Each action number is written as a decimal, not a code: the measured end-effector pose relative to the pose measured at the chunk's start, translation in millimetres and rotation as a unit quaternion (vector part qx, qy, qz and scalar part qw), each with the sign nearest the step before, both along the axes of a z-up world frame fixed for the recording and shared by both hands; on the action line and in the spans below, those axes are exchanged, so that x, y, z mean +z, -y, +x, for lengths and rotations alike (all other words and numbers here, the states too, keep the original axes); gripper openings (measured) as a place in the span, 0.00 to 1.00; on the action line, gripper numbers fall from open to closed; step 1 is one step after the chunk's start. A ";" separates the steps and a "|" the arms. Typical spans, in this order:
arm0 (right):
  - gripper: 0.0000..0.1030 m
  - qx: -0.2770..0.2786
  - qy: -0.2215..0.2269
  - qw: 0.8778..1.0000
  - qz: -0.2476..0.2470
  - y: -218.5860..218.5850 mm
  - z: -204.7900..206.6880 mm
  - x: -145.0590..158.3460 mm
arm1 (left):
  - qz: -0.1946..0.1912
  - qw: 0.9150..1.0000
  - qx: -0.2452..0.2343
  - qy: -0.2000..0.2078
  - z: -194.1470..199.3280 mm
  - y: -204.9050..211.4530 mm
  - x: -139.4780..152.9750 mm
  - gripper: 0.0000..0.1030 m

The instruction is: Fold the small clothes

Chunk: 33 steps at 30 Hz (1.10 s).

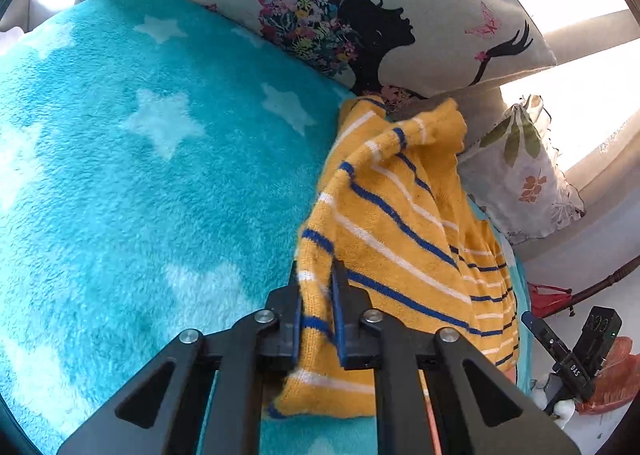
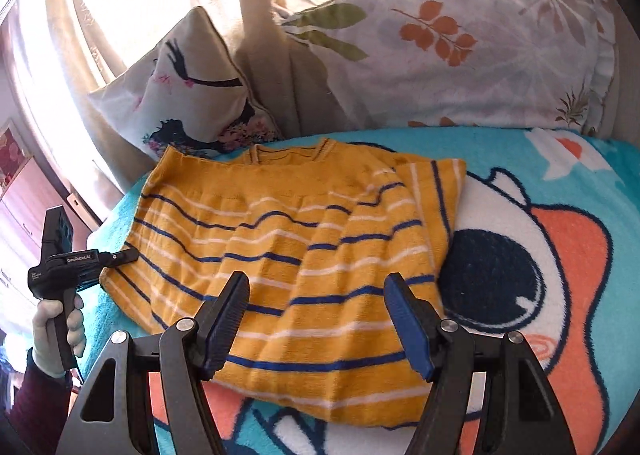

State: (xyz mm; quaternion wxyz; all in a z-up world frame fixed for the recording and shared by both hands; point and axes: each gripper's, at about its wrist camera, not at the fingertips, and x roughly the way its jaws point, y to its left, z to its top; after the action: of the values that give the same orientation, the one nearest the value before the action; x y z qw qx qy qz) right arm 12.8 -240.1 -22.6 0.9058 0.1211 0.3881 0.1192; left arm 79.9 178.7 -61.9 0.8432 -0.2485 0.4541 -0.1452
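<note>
Left wrist view: left gripper [image 1: 316,319] clenched on the striped sweater [image 1: 400,223]; right gripper [image 2: 316,323] spread apart above it.

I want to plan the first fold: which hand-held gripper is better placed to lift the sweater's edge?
Left hand-held gripper: it already pinches the edge of the yellow knitted sweater with blue and white stripes. The right hovers open above it.

Sweater [image 2: 288,255] on blanket [image 2: 560,195], before pillows [image 2: 440,63]
</note>
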 end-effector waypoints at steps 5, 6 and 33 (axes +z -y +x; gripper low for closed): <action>0.72 0.051 -0.012 0.999 0.006 -61.8 29.1 9.8 | -0.042 0.999 0.023 0.001 -11.7 -19.6 -3.6 0.12; 0.72 0.065 -0.017 0.998 0.009 -76.4 37.8 9.7 | -0.052 0.998 0.025 -0.001 -12.9 -20.6 -5.6 0.15; 0.87 0.136 -0.125 0.977 -0.101 -283.4 197.2 -32.4 | -0.017 0.997 0.021 0.073 -28.5 18.0 -7.3 0.78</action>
State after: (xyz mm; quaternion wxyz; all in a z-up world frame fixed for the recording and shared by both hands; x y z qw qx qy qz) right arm 210.0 43.3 -55.1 0.8328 -0.0114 0.5214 0.1856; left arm 51.5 160.7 -69.2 0.8727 -0.2608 0.3833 -0.1530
